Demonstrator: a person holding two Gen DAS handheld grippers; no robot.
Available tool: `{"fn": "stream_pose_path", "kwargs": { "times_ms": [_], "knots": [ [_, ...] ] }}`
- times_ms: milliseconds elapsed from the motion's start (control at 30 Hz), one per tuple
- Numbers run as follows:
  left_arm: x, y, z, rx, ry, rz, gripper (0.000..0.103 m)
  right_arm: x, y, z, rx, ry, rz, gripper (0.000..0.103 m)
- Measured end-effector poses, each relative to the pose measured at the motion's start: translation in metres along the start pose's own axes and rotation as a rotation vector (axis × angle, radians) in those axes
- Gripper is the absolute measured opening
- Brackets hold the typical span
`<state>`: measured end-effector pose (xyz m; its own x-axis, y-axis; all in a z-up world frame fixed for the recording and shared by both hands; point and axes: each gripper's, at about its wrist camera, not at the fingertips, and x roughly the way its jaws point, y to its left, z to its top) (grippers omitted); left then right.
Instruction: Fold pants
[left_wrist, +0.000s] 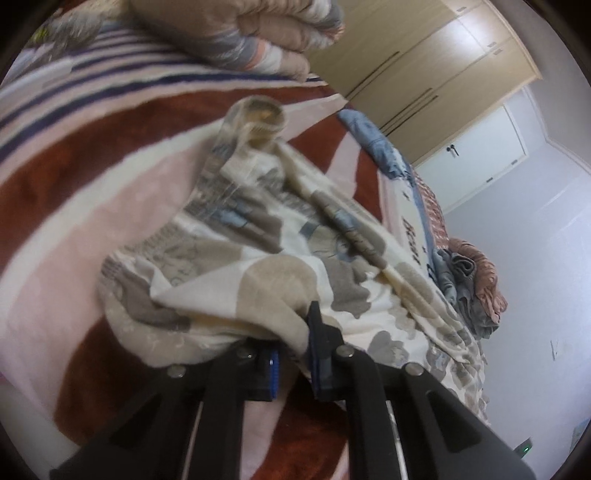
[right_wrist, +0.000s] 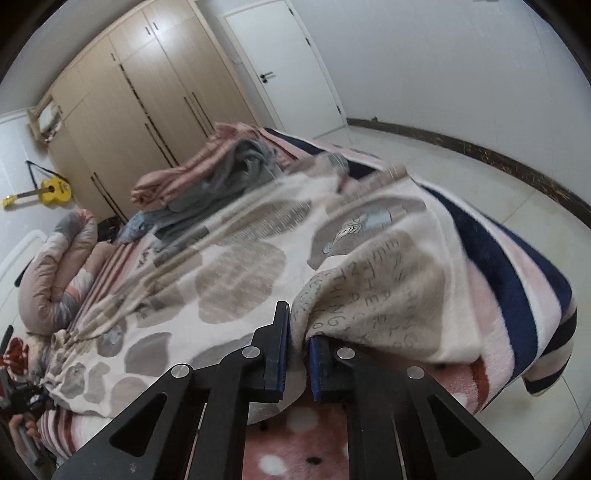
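The pants (left_wrist: 258, 251) are soft cream fabric printed with grey, beige and blue patches. They lie crumpled on a bed blanket (left_wrist: 74, 206). My left gripper (left_wrist: 295, 332) is shut on a bunched edge of the pants, which drapes over its fingers. In the right wrist view the pants (right_wrist: 240, 266) stretch away across the bed. My right gripper (right_wrist: 297, 332) is shut on a lettered fold of the same pants, lifted slightly off the blanket (right_wrist: 509, 280). The left gripper shows at the far left edge of the right wrist view (right_wrist: 26, 398).
A rolled duvet (left_wrist: 251, 33) lies at the head of the bed. A pile of pink and grey clothes (right_wrist: 221, 170) sits at the bed's far side. Wooden wardrobes (right_wrist: 140, 92), a white door (right_wrist: 291, 70), a yellow guitar (right_wrist: 51, 192) and tiled floor (right_wrist: 480, 177) surround the bed.
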<state>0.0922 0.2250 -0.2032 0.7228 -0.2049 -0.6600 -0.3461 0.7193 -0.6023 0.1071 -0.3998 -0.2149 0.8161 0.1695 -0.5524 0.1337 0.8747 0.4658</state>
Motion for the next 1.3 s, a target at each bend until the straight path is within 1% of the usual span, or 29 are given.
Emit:
{"fn": "stream_pose_path", "kwargs": {
  "times_ms": [133, 233, 300, 433, 533, 667, 800, 933, 1033, 1167, 1233, 1300],
  "knots": [
    [-0.017, -0.018, 0.012, 0.060, -0.028, 0.007, 0.010, -0.013, 0.011, 0.016, -0.032, -0.013, 0.033, 0.004],
    [-0.022, -0.033, 0.027, 0.102, -0.032, 0.034, 0.010, -0.016, 0.021, 0.032, -0.067, -0.002, 0.043, 0.004],
    [-0.024, -0.042, 0.038, 0.125, -0.030, 0.050, 0.010, -0.011, 0.026, 0.046, -0.084, 0.023, 0.055, 0.004],
    [-0.022, -0.062, 0.063, 0.179, -0.027, 0.090, 0.010, -0.001, 0.036, 0.073, -0.132, 0.044, 0.048, 0.004],
    [-0.014, -0.076, 0.079, 0.224, -0.012, 0.110, 0.010, 0.011, 0.040, 0.092, -0.130, 0.075, 0.065, 0.004],
    [0.006, -0.089, 0.101, 0.243, 0.020, 0.143, 0.010, 0.036, 0.051, 0.121, -0.169, 0.117, 0.053, 0.004],
    [0.028, -0.103, 0.124, 0.277, 0.035, 0.174, 0.010, 0.068, 0.057, 0.152, -0.172, 0.145, 0.045, 0.004],
    [0.063, -0.115, 0.147, 0.301, 0.076, 0.202, 0.010, 0.109, 0.067, 0.177, -0.188, 0.188, 0.025, 0.004],
    [0.097, -0.116, 0.163, 0.296, 0.120, 0.239, 0.010, 0.144, 0.073, 0.188, -0.200, 0.239, 0.000, 0.004],
    [0.138, -0.112, 0.178, 0.289, 0.175, 0.272, 0.010, 0.181, 0.079, 0.201, -0.216, 0.275, -0.020, 0.004],
    [0.156, -0.106, 0.183, 0.263, 0.212, 0.280, 0.010, 0.200, 0.078, 0.203, -0.210, 0.313, -0.039, 0.004],
    [0.174, -0.102, 0.186, 0.259, 0.251, 0.305, 0.012, 0.217, 0.076, 0.203, -0.203, 0.348, -0.061, 0.004]
  ]
}}
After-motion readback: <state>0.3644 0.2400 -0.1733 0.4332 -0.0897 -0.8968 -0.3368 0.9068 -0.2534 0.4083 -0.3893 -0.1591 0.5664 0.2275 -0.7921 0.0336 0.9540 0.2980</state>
